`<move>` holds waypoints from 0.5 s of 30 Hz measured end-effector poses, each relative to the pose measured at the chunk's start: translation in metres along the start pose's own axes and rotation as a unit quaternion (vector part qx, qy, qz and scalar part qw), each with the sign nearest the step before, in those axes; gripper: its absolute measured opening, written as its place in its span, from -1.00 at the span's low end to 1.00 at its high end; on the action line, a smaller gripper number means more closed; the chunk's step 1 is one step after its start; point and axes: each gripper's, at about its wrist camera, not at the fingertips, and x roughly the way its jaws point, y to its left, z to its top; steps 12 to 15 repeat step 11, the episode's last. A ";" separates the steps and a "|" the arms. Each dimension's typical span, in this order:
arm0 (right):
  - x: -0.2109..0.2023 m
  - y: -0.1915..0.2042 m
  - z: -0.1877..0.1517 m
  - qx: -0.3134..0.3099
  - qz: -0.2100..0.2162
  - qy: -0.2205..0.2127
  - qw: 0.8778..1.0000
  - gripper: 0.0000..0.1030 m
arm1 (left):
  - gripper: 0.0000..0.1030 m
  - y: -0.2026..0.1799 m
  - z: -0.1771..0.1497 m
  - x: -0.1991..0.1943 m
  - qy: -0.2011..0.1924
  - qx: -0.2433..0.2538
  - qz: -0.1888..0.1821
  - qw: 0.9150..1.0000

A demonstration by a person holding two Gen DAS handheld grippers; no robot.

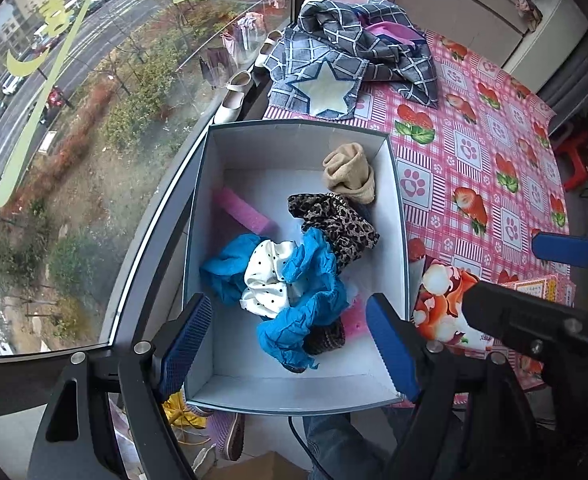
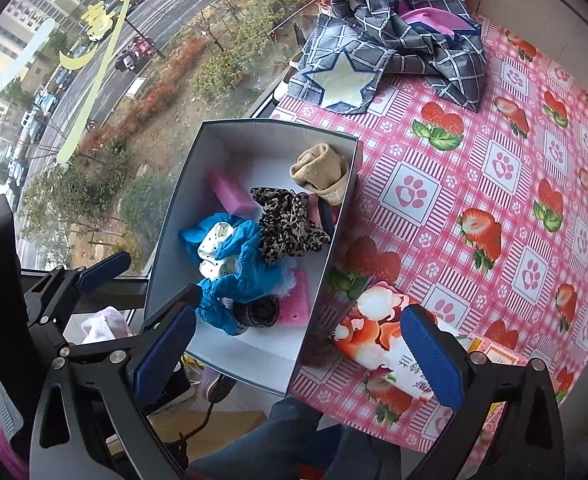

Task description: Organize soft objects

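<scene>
I see the box (image 1: 396, 200) open at the near left edge of the surface (image 1: 474, 152), right against the window. Inside it, a blue scarf (image 1: 306, 304) is crumpled over a white dotted cloth (image 1: 266, 284) near the middle. A leopard cloth (image 1: 338, 224) lies just beyond them, and a beige sock (image 1: 350, 174) sits bunched in the far right corner. One pink sponge (image 1: 240, 210) lies by the left wall, and another (image 2: 296, 300) peeks from under the scarf toward the near right.

The box's long axis runs away from me, toward the checked star cloth (image 1: 334, 64) heaped at the far end of the surface. The far sponge lies slanted across the floor of the box.

My left gripper (image 1: 294, 344) hangs over the box's near end, jaws spread wide, holding nothing. My right gripper (image 2: 298, 360) hovers at the box's near right corner, jaws equally wide and empty, above a printed packet (image 2: 378, 332) lying just beside the box.
</scene>
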 end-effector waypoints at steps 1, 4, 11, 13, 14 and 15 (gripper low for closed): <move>0.000 0.000 -0.002 0.003 0.001 -0.001 1.000 1.00 | 0.60 -0.001 0.000 0.000 0.001 0.003 0.000 1.000; -0.002 -0.002 -0.004 0.011 0.003 -0.004 1.000 1.00 | 0.60 -0.002 0.000 -0.001 0.001 0.006 -0.001 1.000; -0.009 -0.006 -0.008 0.024 0.001 -0.017 1.000 1.00 | 0.60 0.000 0.001 -0.008 -0.029 0.000 -0.034 0.999; -0.009 -0.006 -0.008 0.024 0.001 -0.017 1.000 1.00 | 0.60 0.000 0.001 -0.008 -0.029 0.000 -0.034 0.999; -0.009 -0.006 -0.008 0.024 0.001 -0.017 1.000 1.00 | 0.60 0.000 0.001 -0.008 -0.029 0.000 -0.034 0.999; -0.009 -0.006 -0.008 0.024 0.001 -0.017 1.000 1.00 | 0.60 0.000 0.001 -0.008 -0.029 0.000 -0.034 0.999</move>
